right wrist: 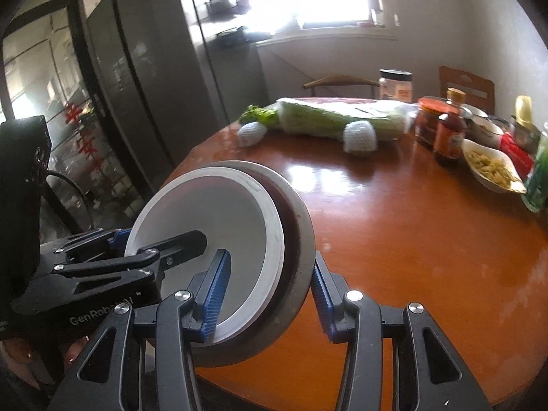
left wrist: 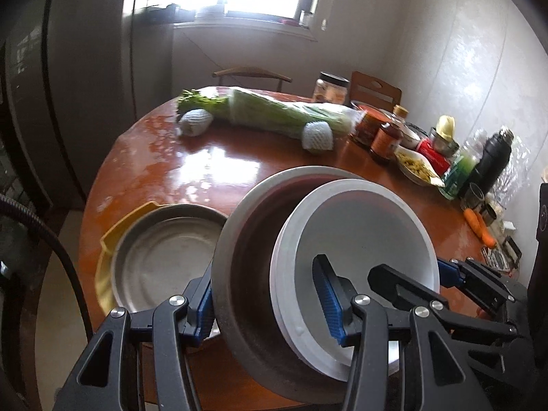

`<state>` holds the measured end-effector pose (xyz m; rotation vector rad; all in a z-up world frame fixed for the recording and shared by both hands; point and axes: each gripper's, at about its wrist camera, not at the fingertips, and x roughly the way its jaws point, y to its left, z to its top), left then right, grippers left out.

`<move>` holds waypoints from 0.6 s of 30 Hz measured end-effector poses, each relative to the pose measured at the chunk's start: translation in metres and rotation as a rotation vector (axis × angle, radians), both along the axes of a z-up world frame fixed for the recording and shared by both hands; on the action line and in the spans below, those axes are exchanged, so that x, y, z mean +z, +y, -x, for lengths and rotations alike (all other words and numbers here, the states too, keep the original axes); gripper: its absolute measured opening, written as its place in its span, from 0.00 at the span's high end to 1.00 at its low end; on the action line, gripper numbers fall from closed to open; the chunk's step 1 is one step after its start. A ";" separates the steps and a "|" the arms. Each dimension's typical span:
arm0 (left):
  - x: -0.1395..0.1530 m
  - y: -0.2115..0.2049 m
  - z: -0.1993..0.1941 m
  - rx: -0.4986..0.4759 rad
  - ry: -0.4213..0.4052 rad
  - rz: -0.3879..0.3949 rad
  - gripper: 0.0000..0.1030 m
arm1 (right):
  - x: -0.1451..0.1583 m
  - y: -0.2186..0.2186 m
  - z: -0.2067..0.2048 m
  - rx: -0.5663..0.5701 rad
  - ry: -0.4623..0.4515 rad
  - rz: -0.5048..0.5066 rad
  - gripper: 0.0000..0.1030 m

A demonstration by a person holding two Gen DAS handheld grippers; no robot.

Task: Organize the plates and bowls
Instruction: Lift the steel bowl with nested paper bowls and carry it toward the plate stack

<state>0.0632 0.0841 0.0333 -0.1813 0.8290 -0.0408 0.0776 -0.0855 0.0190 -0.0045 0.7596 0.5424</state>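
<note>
A white plate (left wrist: 359, 239) nests inside a grey metal bowl (left wrist: 253, 233), both tilted up on edge above the round wooden table (left wrist: 219, 167). My left gripper (left wrist: 267, 298) is shut on the near edge of this pair, one blue pad outside the bowl and one on the plate's face. My right gripper (right wrist: 270, 284) is shut on the same pair (right wrist: 219, 226) from the opposite side. Each gripper shows in the other's view. A second metal dish (left wrist: 167, 257) sits on a yellow plate (left wrist: 106, 257) at the table's left edge.
Wrapped celery (left wrist: 274, 113), two foam-netted fruits (left wrist: 195, 121), jars and sauce bottles (left wrist: 387, 137), a bowl of food (right wrist: 493, 167), a black flask (left wrist: 493, 161) and carrots (left wrist: 479, 226) crowd the table's far and right side. Chairs stand behind it. A dark fridge (right wrist: 137, 78) stands left.
</note>
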 end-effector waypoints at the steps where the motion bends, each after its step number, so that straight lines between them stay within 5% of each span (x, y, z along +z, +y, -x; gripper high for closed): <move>1: 0.001 0.005 0.001 0.009 -0.004 0.002 0.50 | 0.000 0.005 0.000 0.008 -0.001 0.004 0.53; 18: 0.005 0.075 0.008 0.117 -0.036 0.033 0.50 | 0.015 0.080 -0.012 0.116 -0.037 0.040 0.53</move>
